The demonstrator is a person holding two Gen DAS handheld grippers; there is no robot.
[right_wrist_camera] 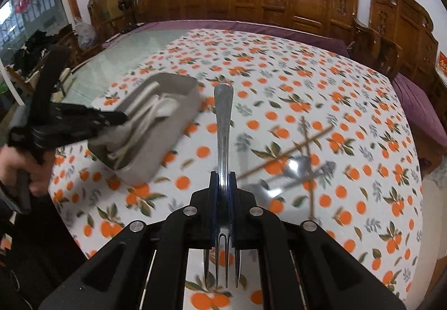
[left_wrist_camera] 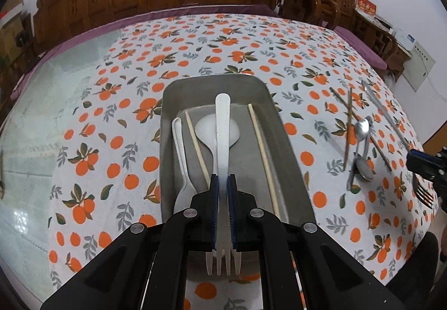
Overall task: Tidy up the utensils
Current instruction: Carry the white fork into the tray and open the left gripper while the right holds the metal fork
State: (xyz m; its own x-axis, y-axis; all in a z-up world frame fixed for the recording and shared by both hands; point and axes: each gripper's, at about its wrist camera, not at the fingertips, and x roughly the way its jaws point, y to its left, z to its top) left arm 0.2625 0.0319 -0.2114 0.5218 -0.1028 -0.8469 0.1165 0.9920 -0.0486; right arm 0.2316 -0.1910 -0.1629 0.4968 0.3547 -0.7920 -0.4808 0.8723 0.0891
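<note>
1. We find the left gripper pressed together on a white plastic fork, pinching it at the neck; the tines point back toward the camera and the handle reaches forward over the tray.
2. We find the right gripper likewise clamped on a metal fork, tines toward the camera, handle pointing away above the tablecloth.
3. The grey metal tray sits on the orange-print tablecloth, directly below the left gripper. Inside it we note a white spoon at the left side, a white ladle-type spoon in the middle under the held fork, and two pale chopsticks, one on either side of that spoon.
4. To the right of the tray, well apart from it, lie two metal spoons and dark brown chopsticks, crossed over one another on the cloth. A further slim metal utensil lies beside them; we cannot identify its type.
5. The right wrist view is blurred around the tray; the person's left hand shows at the frame edge.
</note>
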